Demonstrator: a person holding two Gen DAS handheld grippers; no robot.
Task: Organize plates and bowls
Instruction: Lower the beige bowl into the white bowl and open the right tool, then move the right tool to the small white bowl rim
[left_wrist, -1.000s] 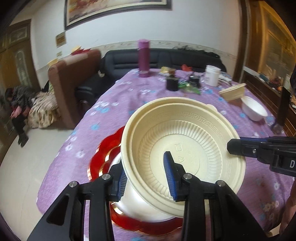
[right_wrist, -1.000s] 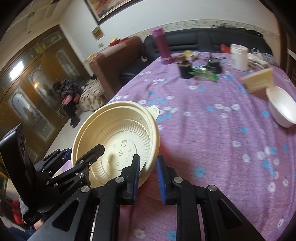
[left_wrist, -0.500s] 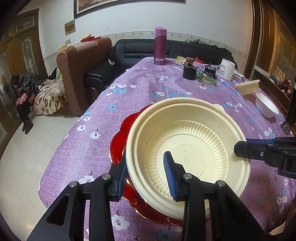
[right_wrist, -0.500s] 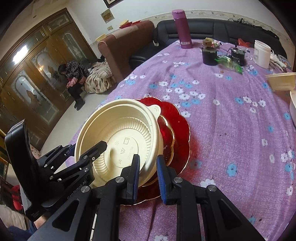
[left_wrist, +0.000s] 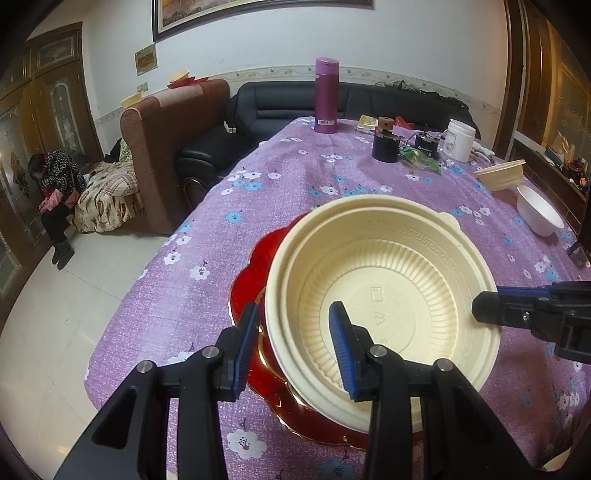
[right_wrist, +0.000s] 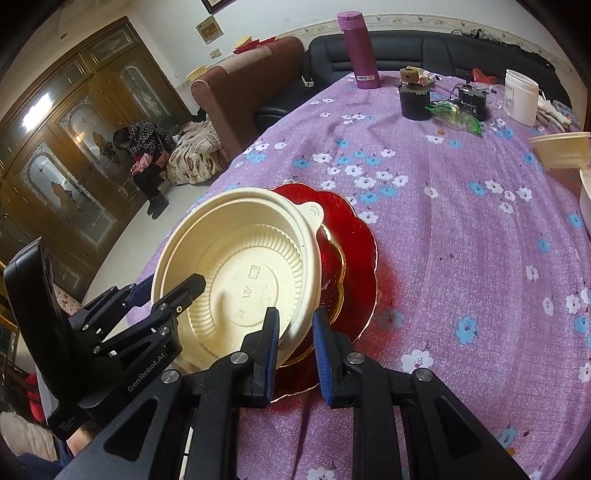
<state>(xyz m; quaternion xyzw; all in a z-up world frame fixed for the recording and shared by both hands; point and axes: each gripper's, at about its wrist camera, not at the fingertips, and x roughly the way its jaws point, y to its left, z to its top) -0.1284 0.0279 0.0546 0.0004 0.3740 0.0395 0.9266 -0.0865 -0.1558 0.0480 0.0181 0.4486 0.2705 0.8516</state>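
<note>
Found the task partly done. Toward the left, saw the round cream plastic bowl with ribbed walls (left_wrist: 388, 295) set on the red scalloped gold-edged plates (left_wrist: 255, 258), these stacked on the purple flowered tablecloth (left_wrist: 295, 177) near its front edge; judged that stacking step all but finished, with only the letting-go left. Farther right and well apart, noted a second cream ribbed bowl (left_wrist: 502, 175), seemingly tilted, just beside a plain white bowl (left_wrist: 539, 216); neither gathered yet, so reckoned those two as the work remaining.

Turned then to the hands. Found the left gripper (left_wrist: 293, 314) angled downward over the bowl's left rim, one blue pad outside the wall and the other inside; noted its jaws as just widened, the rim between them but neither pad seeming to press, so read that grip as let go. Saw the right gripper (right_wrist: 296, 314) likewise pitched downward at the opposite rim, clamped narrowly on it, one pad inside the bowl and one outside above the red plates; judged a loosening of that clamp due next, then a reach toward the far-right bowls.
</note>
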